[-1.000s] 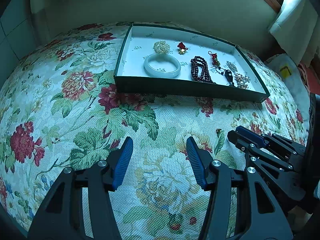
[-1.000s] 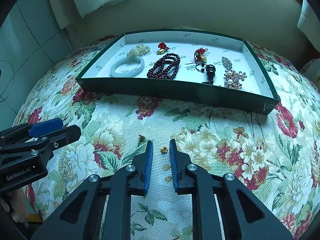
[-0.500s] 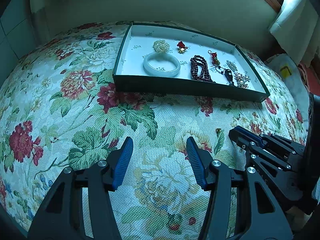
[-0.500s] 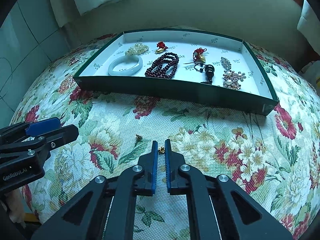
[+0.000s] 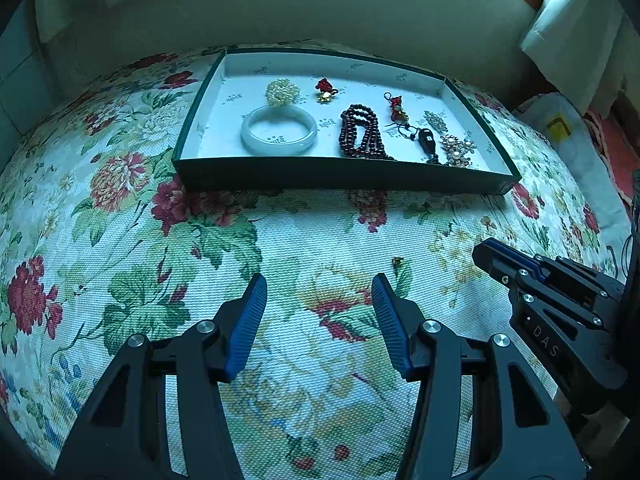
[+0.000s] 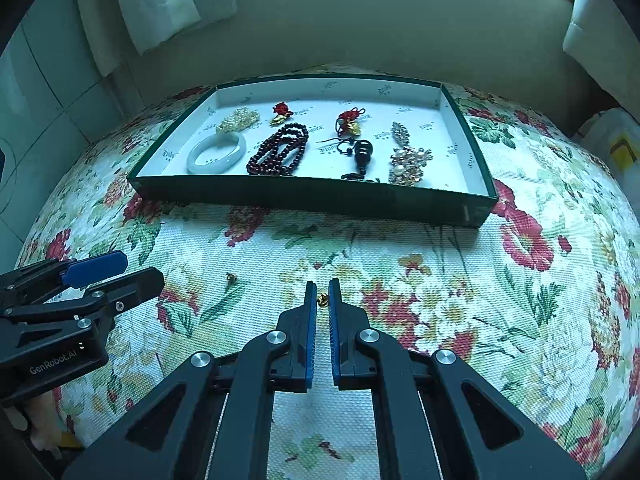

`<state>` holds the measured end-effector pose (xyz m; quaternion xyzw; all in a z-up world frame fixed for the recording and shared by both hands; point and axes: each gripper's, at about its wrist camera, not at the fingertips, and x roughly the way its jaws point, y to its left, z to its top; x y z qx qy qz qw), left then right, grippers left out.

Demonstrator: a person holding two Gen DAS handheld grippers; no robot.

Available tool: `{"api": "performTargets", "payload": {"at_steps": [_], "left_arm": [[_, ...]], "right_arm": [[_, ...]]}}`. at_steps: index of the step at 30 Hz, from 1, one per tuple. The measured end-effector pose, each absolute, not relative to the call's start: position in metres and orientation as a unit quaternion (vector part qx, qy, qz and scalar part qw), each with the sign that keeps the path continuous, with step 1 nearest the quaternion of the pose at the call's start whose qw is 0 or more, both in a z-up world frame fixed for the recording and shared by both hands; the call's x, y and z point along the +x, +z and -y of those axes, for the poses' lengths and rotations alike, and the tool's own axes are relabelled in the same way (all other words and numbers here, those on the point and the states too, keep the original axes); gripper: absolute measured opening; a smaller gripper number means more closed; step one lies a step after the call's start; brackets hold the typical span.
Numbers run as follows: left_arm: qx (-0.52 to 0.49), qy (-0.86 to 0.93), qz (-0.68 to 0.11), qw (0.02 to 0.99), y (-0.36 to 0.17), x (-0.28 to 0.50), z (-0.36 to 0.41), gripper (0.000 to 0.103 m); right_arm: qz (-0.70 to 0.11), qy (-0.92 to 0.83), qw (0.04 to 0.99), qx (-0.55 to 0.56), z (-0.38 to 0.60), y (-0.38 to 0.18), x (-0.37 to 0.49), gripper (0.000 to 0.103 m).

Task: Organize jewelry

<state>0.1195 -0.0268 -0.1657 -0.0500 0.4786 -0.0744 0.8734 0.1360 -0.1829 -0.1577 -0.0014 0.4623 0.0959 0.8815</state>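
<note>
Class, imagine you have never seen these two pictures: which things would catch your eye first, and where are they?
The dark green tray at the far side of the flowered cloth draws the eye, with a pale bangle at its left and dark red beads beside it. Nearer, the right gripper is shut on a tiny gold earring. The left gripper hovers open and empty.

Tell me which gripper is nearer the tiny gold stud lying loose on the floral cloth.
Right. The right gripper is shut on the gold stud; the left gripper hovers open off to its side.
</note>
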Motion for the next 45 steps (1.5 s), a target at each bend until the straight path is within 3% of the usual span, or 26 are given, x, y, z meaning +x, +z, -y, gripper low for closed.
{"api": "performTargets", "payload": {"at_steps": [16, 21, 26, 45], "left_arm": [[-0.024, -0.104, -0.493, 0.864, -0.182, 0.142, 0.08, 0.033], [-0.013, -0.105, -0.49, 0.865, -0.184, 0.145, 0.086, 0.016], [-0.01, -0.109, -0.488, 0.866, -0.185, 0.144, 0.087, 0.008], [-0.022, -0.11, -0.478, 0.871, -0.174, 0.138, 0.08, 0.007]], "right_arm": [[-0.467, 0.086, 0.878, 0.053, 0.216, -0.162, 0.139, 0.006], [-0.47, 0.083, 0.876, 0.066, 0.222, -0.165, 0.141, 0.006], [-0.472, 0.083, 0.875, 0.072, 0.223, -0.166, 0.142, 0.006], [-0.468, 0.085, 0.877, 0.065, 0.218, -0.161, 0.141, 0.006]]}}
